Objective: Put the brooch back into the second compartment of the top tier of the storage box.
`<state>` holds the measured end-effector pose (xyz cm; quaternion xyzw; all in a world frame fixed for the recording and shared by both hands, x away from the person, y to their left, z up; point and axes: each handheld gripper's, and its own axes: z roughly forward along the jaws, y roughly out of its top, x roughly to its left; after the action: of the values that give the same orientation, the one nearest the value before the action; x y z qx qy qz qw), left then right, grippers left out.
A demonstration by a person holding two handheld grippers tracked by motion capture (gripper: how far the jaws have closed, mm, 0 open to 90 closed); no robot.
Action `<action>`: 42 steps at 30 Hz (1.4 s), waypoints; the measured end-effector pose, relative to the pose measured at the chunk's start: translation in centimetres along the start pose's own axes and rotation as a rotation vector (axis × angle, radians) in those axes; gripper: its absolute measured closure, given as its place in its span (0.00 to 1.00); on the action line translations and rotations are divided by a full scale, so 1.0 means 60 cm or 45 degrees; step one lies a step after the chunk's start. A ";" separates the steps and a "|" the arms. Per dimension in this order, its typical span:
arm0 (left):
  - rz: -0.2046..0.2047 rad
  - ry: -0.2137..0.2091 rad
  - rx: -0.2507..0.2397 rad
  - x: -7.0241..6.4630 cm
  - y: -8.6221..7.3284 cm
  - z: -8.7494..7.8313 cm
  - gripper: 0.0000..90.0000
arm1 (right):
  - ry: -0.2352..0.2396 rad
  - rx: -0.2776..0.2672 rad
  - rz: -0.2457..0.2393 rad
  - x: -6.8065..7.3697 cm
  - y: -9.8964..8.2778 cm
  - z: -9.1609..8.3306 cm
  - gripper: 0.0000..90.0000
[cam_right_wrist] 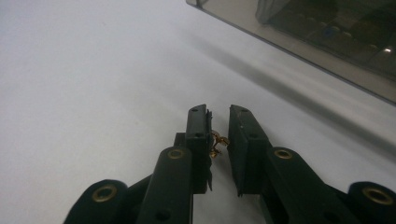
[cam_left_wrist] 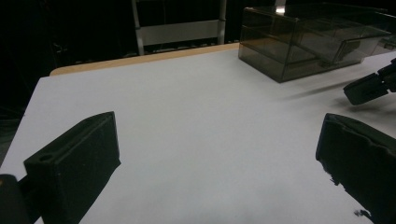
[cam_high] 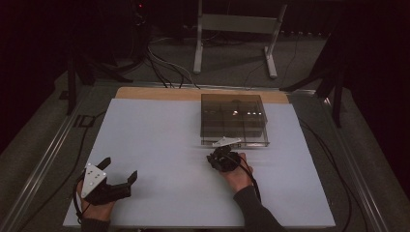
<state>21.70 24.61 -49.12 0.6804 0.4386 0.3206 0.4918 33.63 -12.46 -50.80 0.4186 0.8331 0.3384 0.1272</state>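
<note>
My right gripper (cam_high: 216,158) rests on the white table just in front of a smoky transparent compartment box (cam_high: 234,118). In the right gripper view its jaws (cam_right_wrist: 218,114) stand nearly closed, pinching a small gold metal piece (cam_right_wrist: 217,142) between them, with the box (cam_right_wrist: 327,42) beyond to the upper right. My left gripper (cam_high: 118,169) sits at the table's near left corner, wide open with nothing between its fingers (cam_left_wrist: 84,154). The left gripper view looks across bare table toward the box (cam_left_wrist: 303,39) and the right gripper (cam_left_wrist: 369,87).
The white table top (cam_high: 159,140) has a wooden strip (cam_high: 154,93) along its far edge. Behind it stand a grey metal frame (cam_high: 237,29), dark tripod legs and cables on the floor. Cables trail off the table's right side.
</note>
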 end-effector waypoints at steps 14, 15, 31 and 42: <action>-0.010 0.002 -0.002 0.001 0.000 0.000 0.00 | 0.054 -0.005 -0.025 0.006 0.007 -0.016 0.88; -0.011 0.002 -0.001 0.001 -0.001 0.000 0.00 | 0.059 -0.008 -0.029 0.006 0.008 -0.018 0.88; -0.008 0.002 0.002 0.000 -0.001 0.001 0.00 | 0.114 -0.011 -0.031 0.007 0.025 -0.048 0.88; -0.006 0.000 0.005 0.000 -0.001 0.001 0.00 | 0.133 -0.041 -0.044 0.014 0.038 -0.071 0.88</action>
<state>21.73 24.57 -49.21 0.6804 0.4408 0.3184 0.4912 32.42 -12.81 -46.04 0.3838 0.8401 0.3711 0.0960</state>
